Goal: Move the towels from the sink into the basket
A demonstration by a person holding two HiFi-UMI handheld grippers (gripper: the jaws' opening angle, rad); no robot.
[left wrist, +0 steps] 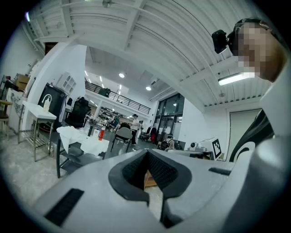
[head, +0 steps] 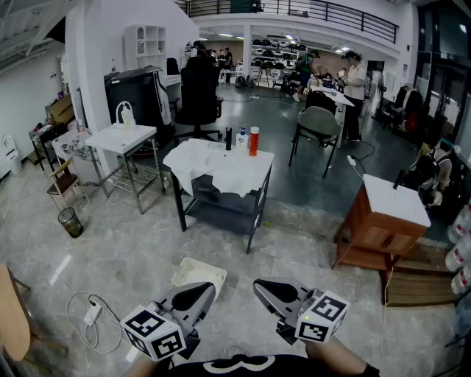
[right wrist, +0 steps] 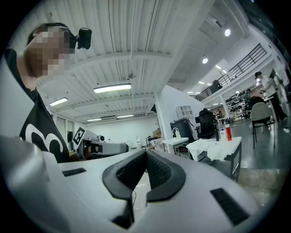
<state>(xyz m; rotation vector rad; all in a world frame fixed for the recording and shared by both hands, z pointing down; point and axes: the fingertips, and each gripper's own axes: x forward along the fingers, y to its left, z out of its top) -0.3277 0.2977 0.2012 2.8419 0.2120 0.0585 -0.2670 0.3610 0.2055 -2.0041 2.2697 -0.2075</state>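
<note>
step: looks like nothing's started, just the approach | left gripper point(head: 202, 292) + right gripper point(head: 266, 289) both closed, empty | next: probably walk to sink point(head: 118, 138) far ahead-left, open up

Pale marbled floor point(head: 132, 243), wooden cabinet point(head: 372, 232) (white-topped), railed mezzanine point(head: 294, 9) beyond

Crumpled white towels point(head: 221, 163) draped over dark table point(head: 259, 193).

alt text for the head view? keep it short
The left gripper and right gripper, both shut and empty, point level across a workshop floor toward a table draped in white cloth, with bottles on top.
</note>
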